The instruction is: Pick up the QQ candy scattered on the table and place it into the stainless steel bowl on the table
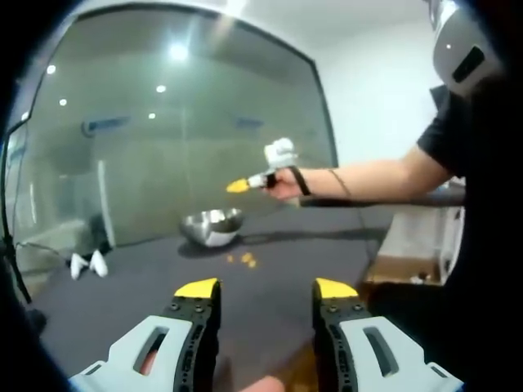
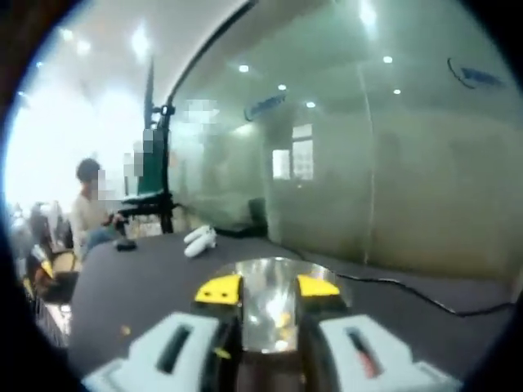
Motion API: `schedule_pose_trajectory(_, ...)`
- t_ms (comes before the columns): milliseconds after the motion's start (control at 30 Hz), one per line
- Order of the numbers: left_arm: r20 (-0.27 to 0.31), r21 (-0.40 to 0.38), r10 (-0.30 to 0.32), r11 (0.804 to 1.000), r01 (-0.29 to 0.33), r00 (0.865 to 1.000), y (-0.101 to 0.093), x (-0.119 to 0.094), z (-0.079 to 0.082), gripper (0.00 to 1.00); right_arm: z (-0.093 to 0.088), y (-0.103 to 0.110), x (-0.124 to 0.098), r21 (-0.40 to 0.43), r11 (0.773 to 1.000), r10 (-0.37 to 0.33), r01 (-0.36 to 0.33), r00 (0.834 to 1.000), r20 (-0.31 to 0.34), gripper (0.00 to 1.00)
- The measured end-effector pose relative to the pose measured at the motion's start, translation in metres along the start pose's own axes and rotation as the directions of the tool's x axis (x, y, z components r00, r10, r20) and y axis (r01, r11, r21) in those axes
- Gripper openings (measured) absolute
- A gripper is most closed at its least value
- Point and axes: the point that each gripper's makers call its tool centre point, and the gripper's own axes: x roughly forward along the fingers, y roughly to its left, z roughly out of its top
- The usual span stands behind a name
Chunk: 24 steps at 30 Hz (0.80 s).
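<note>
Dark table (image 1: 270, 302) spans both views. Bowl (image 1: 212, 225) sits mid-table, candy (image 2: 283, 318) inside. Left gripper (image 1: 266, 287) low over the table, jaws wide, empty. Right gripper (image 2: 266, 287) above the bowl, jaws narrow, empty. Loose candies (image 1: 246, 260) lie beside the bowl.

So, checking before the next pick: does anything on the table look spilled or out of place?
Yes: a few yellow candies lie loose on the dark table beside the steel bowl, not in it. The bowl stands upright. Nothing looks damaged.
</note>
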Motion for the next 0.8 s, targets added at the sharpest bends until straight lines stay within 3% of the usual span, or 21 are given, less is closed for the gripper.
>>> schedule_pose_trajectory(133, -0.001, 0.003, -0.010, 1.000, 0.010, 1.000, 0.000, 0.002, 0.001, 0.46, 0.002, 0.014, -0.019, -0.017, 1.000, 0.027, -0.027, 0.999, 0.023, 0.25)
schedule_pose_trajectory(267, 0.015, 0.005, -0.011, 1.000, 0.011, 1.000, 0.001, 0.003, 0.006, 0.46, 0.003, 0.027, -0.047, -0.038, 0.999, 0.037, -0.034, 0.996, 0.087, 0.25)
schedule_pose_trajectory(633, 0.007, -0.007, -0.013, 1.000, 0.013, 1.000, 0.001, 0.008, -0.001, 0.46, -0.028, 0.053, -0.092, -0.004, 0.998, 0.066, -0.066, 0.992, 0.105, 0.25)
schedule_pose_trajectory(800, -0.003, -0.003, -0.022, 1.000, 0.022, 1.000, 0.000, 0.011, -0.002, 0.46, -0.058, 0.063, -0.106, -0.005, 0.997, 0.076, -0.075, 0.995, 0.063, 0.25)
